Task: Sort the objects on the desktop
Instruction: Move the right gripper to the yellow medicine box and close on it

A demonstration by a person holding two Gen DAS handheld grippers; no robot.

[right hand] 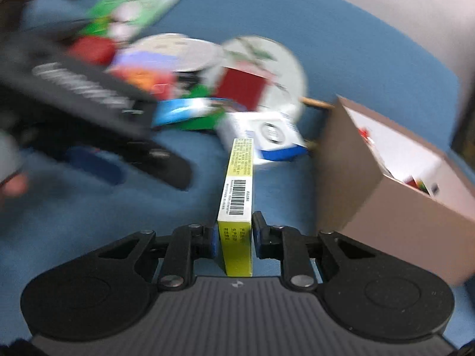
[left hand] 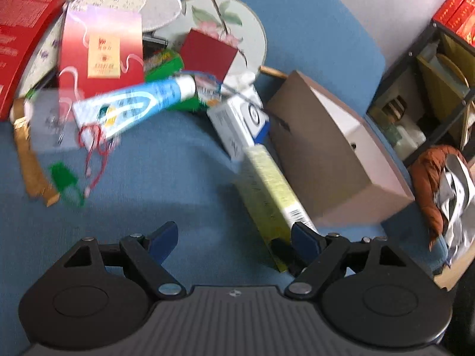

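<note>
My right tongs (right hand: 234,244) pinch the near end of the yellow carton (right hand: 236,195); its long axis runs toward 12 o'clock. The open cardboard box (right hand: 386,195) sits at 2 o'clock, near. Left tongs (left hand: 234,241) are spread, empty.

Looks like lived-in room of home or small office, not lab or shop. Blue cloth-covered table (left hand: 184,178) crowded at far left with household clutter: round painted fans (left hand: 234,26), red gift bag (left hand: 101,47), toothpaste tube (left hand: 133,103), small cartons (left hand: 240,121). Open cardboard box (left hand: 332,154) at right on table. Beyond table, far right, dark metal shelf rack (left hand: 427,89) with red boxes (left hand: 457,9) on top. Orange jacket (left hand: 427,184) heaped below rack. Plain pale wall (left hand: 371,3) behind.
</note>
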